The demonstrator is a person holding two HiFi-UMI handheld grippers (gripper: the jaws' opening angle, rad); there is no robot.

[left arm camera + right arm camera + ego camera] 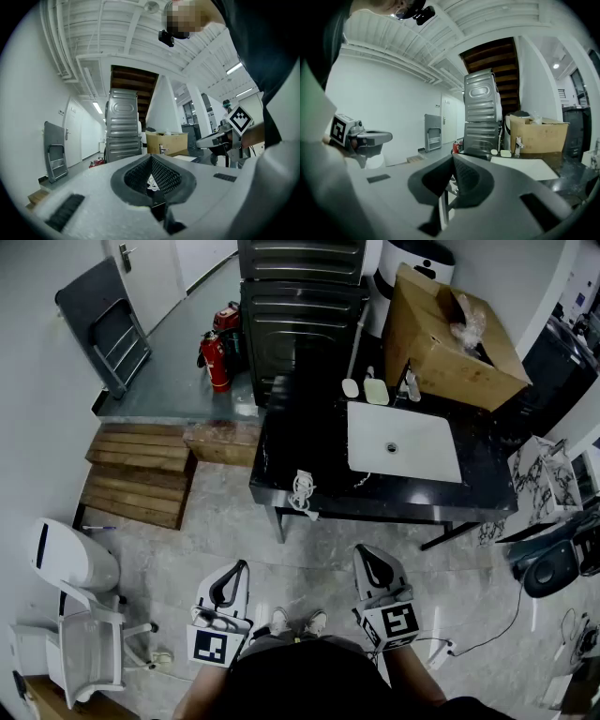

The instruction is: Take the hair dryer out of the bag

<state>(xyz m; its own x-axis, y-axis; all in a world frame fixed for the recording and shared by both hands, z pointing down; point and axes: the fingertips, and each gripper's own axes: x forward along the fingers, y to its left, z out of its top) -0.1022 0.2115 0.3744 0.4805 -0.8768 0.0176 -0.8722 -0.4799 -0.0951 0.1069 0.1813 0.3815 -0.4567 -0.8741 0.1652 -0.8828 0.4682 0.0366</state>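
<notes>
A small white bundle (302, 491) that looks like coiled cord lies at the front edge of the black counter (300, 442). I cannot tell whether it is the bag or the hair dryer. In the left gripper view the white bundle (152, 181) shows as a small patch behind the meeting jaws. My left gripper (241, 566) (151, 159) is held low in front of the person's waist, short of the counter, shut and empty. My right gripper (364, 552) (452, 159) hangs beside it, also shut with nothing in it. Both point towards the counter.
A white sink (403, 442) is set in the counter, with an open cardboard box (450, 338) behind it. Stacked metal appliances (300, 315) and a red fire extinguisher (216, 360) stand at the back. Wooden pallets (136, 474), a white bin (70, 554) and a white chair (84, 652) are at the left.
</notes>
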